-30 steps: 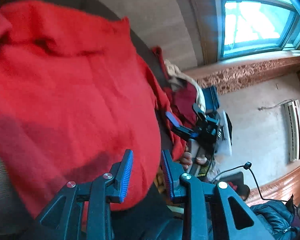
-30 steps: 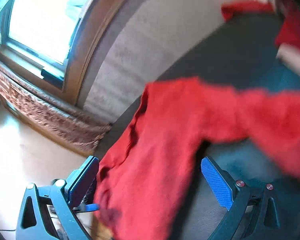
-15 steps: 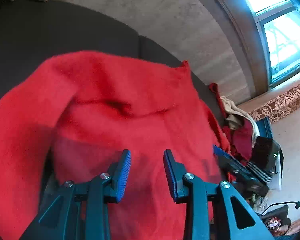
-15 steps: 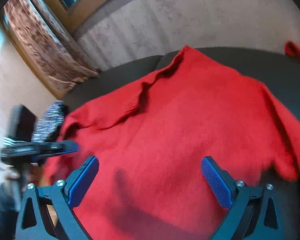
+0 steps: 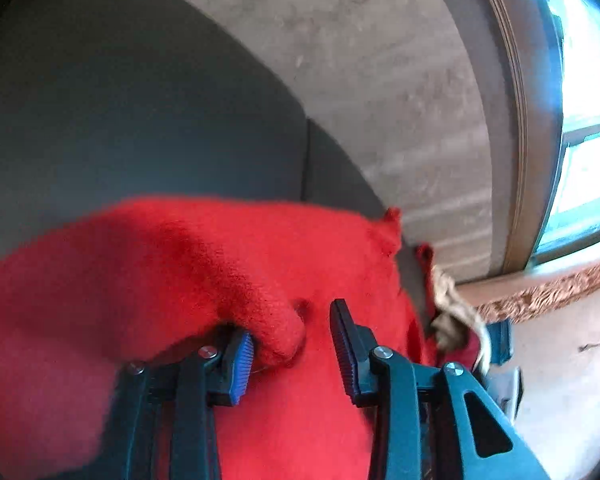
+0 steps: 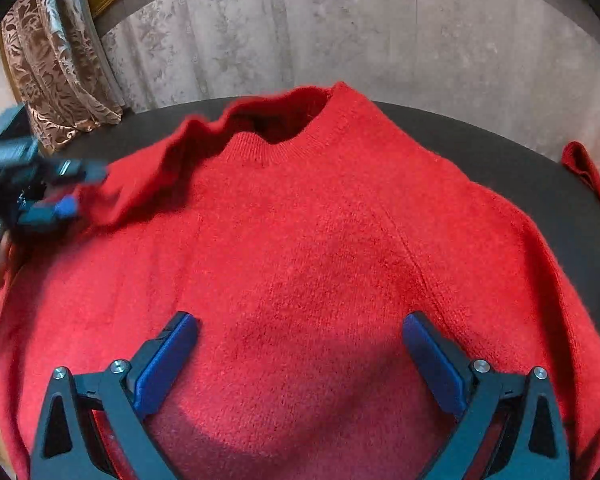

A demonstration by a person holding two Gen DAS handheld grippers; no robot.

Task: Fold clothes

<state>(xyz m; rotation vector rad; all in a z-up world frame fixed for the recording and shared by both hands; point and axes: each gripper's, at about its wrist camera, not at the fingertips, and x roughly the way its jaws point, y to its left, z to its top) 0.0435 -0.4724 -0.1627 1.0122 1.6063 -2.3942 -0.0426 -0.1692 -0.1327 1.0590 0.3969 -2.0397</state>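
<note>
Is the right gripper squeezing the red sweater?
No, the right gripper hangs wide open above the red sweater, its blue pads far apart and pinching nothing.

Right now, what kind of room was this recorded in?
Most likely a lived-in room of a home. A fuzzy red knit sweater lies spread on a dark round table against a pale patterned wall, with a brown patterned curtain and a bright wood-framed window beside it.

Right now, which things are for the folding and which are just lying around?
For the folding:
- red sweater
- left gripper, jaws opening with a bunched fold between them
- right gripper, open above the sweater

Just lying around:
- heap of other clothes
- patterned curtain
- window
</note>
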